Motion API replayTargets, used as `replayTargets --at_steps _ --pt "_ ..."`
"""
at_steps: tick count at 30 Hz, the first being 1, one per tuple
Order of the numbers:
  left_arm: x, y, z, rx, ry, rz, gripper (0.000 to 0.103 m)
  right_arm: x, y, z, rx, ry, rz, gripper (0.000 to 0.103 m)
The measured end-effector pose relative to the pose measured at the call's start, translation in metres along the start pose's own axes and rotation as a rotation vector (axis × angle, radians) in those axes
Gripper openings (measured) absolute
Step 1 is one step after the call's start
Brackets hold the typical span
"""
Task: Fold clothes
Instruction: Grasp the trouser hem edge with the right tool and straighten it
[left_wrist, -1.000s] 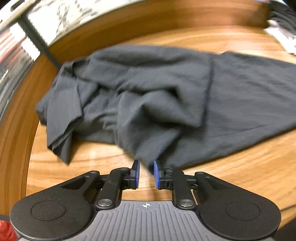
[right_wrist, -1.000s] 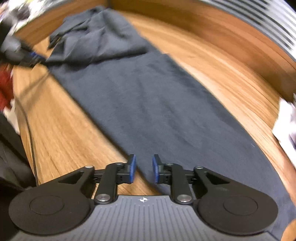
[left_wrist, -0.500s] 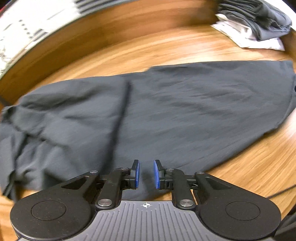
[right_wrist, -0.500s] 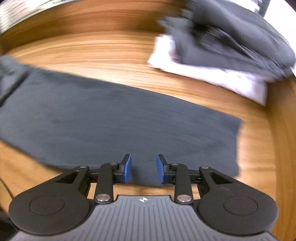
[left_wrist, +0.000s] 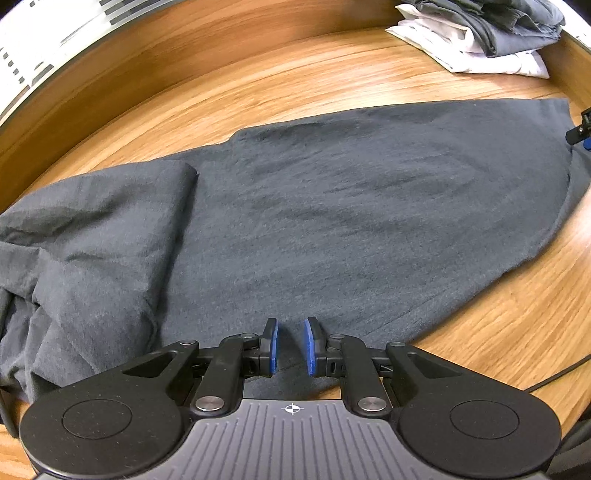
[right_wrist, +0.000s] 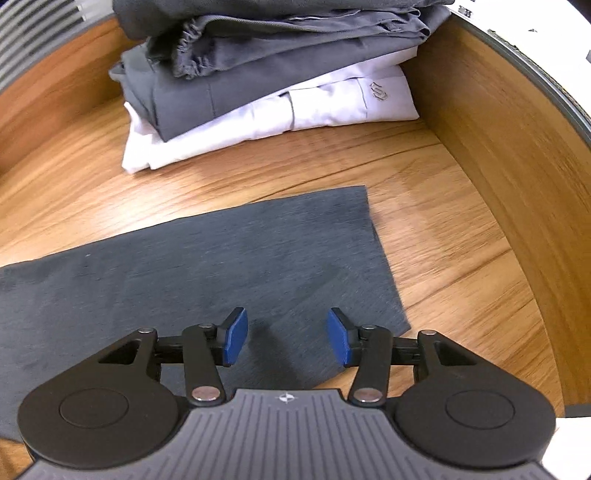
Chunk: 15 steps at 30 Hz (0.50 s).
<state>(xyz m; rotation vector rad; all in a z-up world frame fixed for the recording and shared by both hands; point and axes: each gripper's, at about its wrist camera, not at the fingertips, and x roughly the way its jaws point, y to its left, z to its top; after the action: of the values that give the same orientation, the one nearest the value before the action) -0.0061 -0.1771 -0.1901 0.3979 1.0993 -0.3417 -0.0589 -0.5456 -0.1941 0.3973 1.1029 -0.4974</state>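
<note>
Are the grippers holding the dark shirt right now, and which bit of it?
No. The left gripper and right gripper are both open above the dark shirt, holding nothing.

A dark grey garment (left_wrist: 351, 229) lies spread along the wooden desk (left_wrist: 332, 88), mostly flat with a straight-edged right end (right_wrist: 369, 236), while its left part is bunched and creased (left_wrist: 85, 251). A folded stack of grey and white clothes (right_wrist: 266, 85) sits behind it.
</note>
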Motion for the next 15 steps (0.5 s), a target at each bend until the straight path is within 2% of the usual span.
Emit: replayTargets --at_steps 2,3,5,6,7,8,9,15 --pt "0.0 0.001 0.0 -0.01 0.003 0.001 0.018 0.006 -0.001 0.002 0.004 0.013 -0.005 0.052" --pt "0.0 0.001 0.0 -0.013 0.004 0.002 0.019 0.007 0.0 0.002 0.002 0.01 -0.01 0.048" --pt "0.0 0.002 0.0 -0.02 0.003 0.003 0.02 0.007 0.001 0.001 -0.024 -0.003 -0.044 0.033" --pt "0.0 0.002 0.0 -0.024 0.003 0.003 0.02 0.007 0.002 0.001 -0.037 -0.01 -0.061 0.019" --pt "0.0 0.003 0.0 -0.029 0.003 0.002 0.02 0.004 -0.001 0.0 -0.029 -0.016 -0.061 0.011" --pt "0.0 0.003 0.0 -0.034 0.002 0.001 0.02 0.001 -0.005 -0.001 -0.019 -0.022 -0.059 0.009" --pt "0.0 0.004 0.0 -0.039 0.002 0.0 0.02 -0.002 -0.008 -0.002 -0.01 -0.028 -0.058 0.002" --pt "0.0 0.006 0.0 -0.064 0.003 -0.009 0.02 -0.031 -0.028 -0.015 0.05 -0.075 -0.049 0.001"
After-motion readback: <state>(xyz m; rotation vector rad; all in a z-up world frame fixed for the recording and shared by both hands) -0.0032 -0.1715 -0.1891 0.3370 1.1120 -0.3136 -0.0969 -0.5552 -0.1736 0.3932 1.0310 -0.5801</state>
